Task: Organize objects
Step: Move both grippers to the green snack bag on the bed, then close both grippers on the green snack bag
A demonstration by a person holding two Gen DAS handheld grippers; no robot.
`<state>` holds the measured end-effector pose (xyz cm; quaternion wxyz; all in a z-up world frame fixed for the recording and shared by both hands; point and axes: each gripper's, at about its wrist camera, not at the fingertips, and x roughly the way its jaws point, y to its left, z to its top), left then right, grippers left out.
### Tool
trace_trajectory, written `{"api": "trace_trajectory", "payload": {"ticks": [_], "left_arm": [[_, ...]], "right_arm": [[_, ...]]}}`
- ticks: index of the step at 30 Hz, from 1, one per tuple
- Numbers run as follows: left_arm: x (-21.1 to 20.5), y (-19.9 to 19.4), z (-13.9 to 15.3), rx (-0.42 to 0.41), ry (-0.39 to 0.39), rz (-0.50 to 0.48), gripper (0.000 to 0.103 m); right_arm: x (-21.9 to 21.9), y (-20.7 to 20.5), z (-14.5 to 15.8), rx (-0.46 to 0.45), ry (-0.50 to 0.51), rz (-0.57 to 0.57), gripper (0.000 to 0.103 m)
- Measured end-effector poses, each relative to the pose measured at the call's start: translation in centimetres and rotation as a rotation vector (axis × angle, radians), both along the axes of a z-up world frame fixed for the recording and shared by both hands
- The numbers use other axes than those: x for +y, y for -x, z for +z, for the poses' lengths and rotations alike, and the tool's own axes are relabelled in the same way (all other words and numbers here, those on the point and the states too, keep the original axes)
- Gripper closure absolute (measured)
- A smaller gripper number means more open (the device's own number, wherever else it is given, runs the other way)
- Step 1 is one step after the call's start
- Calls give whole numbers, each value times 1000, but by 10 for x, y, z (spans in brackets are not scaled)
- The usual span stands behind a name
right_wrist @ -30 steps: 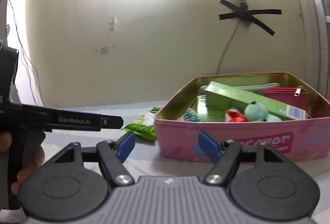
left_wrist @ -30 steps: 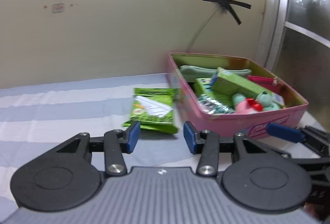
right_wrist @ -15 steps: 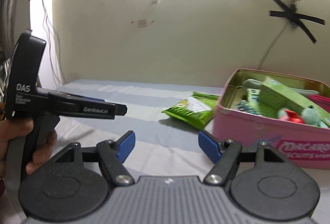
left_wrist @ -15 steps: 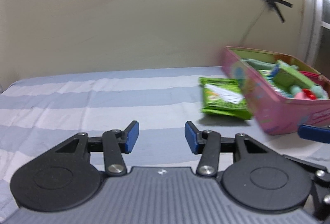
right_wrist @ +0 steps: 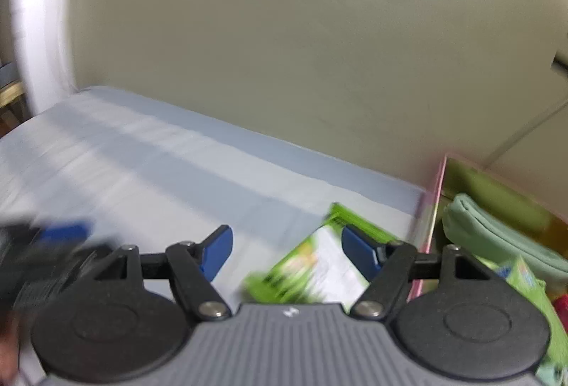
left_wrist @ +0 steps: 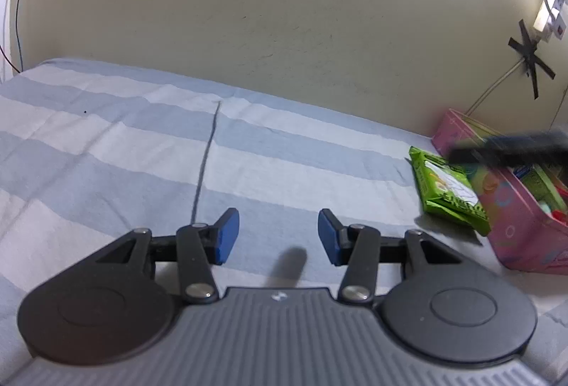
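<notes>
A green wipes packet (left_wrist: pixel 447 190) lies on the striped bedsheet beside a pink tin box (left_wrist: pixel 514 229) filled with items. My left gripper (left_wrist: pixel 273 237) is open and empty, over bare sheet well left of the packet. My right gripper (right_wrist: pixel 287 256) is open and empty, right above the green packet (right_wrist: pixel 312 272), which lies between its fingers in the blurred right wrist view. The pink box (right_wrist: pixel 435 205) is just to its right, holding a pale green pouch (right_wrist: pixel 497 233). The right gripper's body shows as a dark blur (left_wrist: pixel 511 146) in the left wrist view.
A cream wall (left_wrist: pixel 248 13) runs behind the bed. A power strip with black tape (left_wrist: pixel 539 27) hangs at the right. A dark thread (left_wrist: pixel 206 158) lies on the sheet. The left gripper shows blurred at the left edge (right_wrist: pixel 46 244) of the right wrist view.
My left gripper has swung left, away from the box and packet. My right gripper has moved forward and down over the green packet, with motion blur.
</notes>
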<state>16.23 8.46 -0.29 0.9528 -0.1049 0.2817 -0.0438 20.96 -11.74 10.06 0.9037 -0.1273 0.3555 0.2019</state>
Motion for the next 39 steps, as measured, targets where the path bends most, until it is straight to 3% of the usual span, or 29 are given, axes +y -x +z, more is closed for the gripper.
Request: {"api": "trace_trajectory", "payload": {"ticks": [5, 8, 10, 12, 14, 16, 18, 23, 26, 27, 30, 33, 35, 39], "left_arm": [[-4, 0, 0, -8, -2, -17, 50], [2, -5, -2, 7, 18, -21, 50], [5, -7, -3, 16, 36, -19, 50], [8, -8, -3, 19, 54, -13, 50], [10, -8, -4, 19, 67, -4, 50], [12, -9, -5, 18, 81, 3, 50], [14, -10, -5, 17, 92, 12, 50], [26, -8, -5, 5, 153, 31, 50], [27, -7, -5, -14, 206, -18, 50], [25, -5, -4, -30, 210, -38, 49], [15, 1, 0, -53, 234, -141, 44], [3, 9, 2, -49, 240, -218, 44], [-2, 13, 4, -31, 256, -246, 44], [-10, 26, 0, 41, 287, -283, 44]], "right_arm": [[5, -90, -17, 207, 20, -141, 32], [2, -110, -32, 278, 52, -190, 32], [7, -113, -36, 270, 101, -188, 30], [12, -111, -40, 283, 124, -165, 20], [19, -102, -45, 293, 177, -119, 17], [25, -87, -48, 311, 209, -51, 25], [24, -72, -50, 384, 134, -5, 34], [26, 3, -51, 385, 89, 156, 29], [18, 63, -46, 316, 58, 281, 30], [7, 84, -41, 265, 8, 287, 27], [-33, 147, -29, 64, -130, 201, 3], [-63, 195, -39, -79, -154, 152, 3], [-77, 215, -52, -72, -172, 131, 3], [-91, 221, -71, 28, -241, 155, 3]]}}
